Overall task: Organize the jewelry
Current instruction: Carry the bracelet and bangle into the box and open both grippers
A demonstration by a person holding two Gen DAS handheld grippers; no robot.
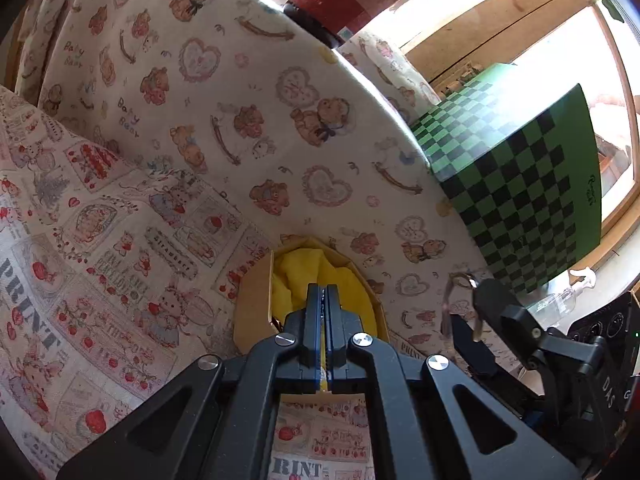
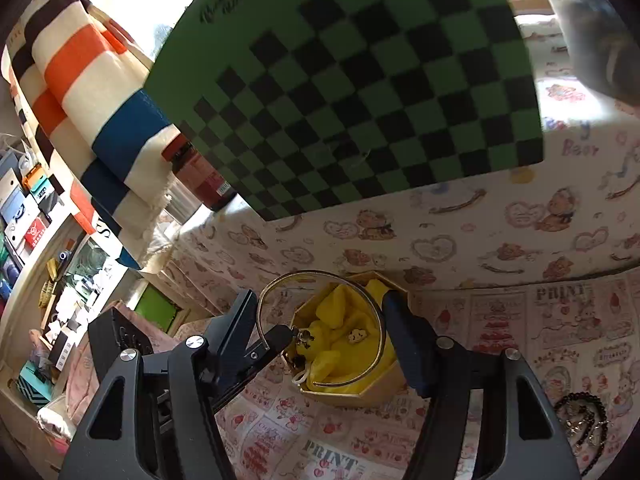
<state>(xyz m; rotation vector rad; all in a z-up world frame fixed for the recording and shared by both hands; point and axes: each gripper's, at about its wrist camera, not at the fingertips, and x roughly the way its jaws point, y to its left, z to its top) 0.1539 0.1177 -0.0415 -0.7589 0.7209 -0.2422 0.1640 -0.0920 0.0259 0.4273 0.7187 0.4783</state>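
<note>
Holding thin metal bangle between its spread fingers, right tool hangs above open gold hexagonal box. Box sits on strawberry-print cloth, yellow fabric inside, small charm on it. Left tool pinched narrow, fingers nearly touching, tips over same box; whether it grips anything, cannot tell. Dark bead bracelets lie on cloth near right edge. Green checkered box behind on bear-print cloth.
</note>
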